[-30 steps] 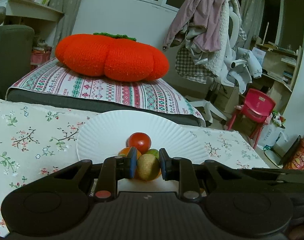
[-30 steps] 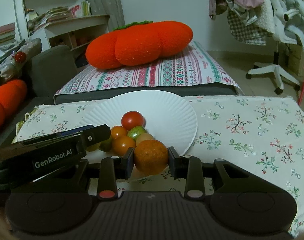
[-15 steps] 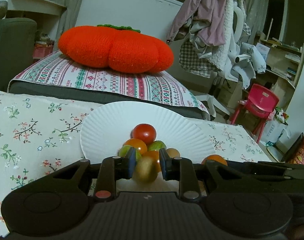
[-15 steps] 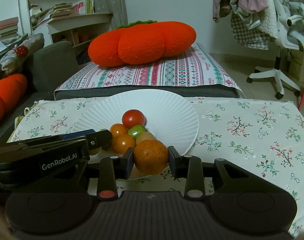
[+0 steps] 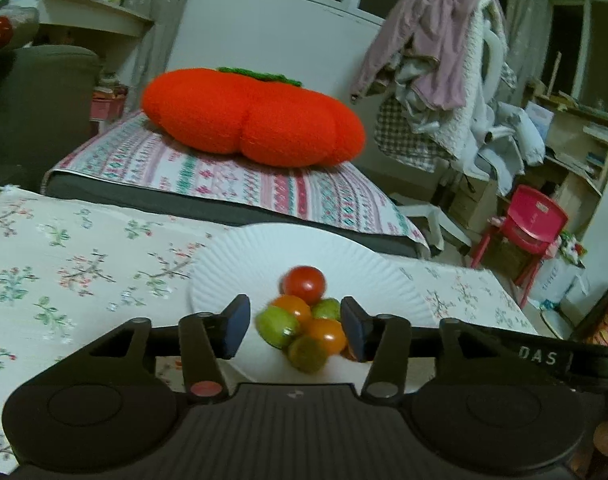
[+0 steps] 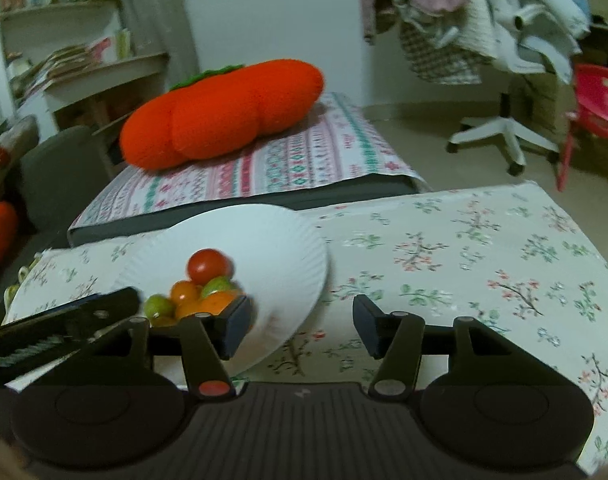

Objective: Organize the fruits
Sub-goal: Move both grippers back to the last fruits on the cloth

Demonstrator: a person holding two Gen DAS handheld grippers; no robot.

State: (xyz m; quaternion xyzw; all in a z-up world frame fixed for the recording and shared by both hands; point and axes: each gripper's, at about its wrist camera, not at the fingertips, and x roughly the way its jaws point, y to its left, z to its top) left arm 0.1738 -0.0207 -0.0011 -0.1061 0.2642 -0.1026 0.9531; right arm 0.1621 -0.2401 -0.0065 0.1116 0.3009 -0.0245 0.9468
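Fruits heaped on a white fluted paper plate (image 5: 239,264), both grippers spread and empty.

Left gripper (image 5: 295,330) hovers level over the plate's near edge, jaws wide apart around the pile: round red tomato (image 5: 304,284) farthest, orange and green fruits nearer, a brownish-green fruit (image 5: 307,354) nearest. Right gripper (image 6: 301,330) sits right of the pile over the floral tablecloth (image 6: 484,248), jaws parted, holding nothing. White letters "DAS" show at far right in the left view.

Both wrist cams low, close, facing fwd; share paper plate (image 5: 263,252) (image 6: 279,240) & fruit.
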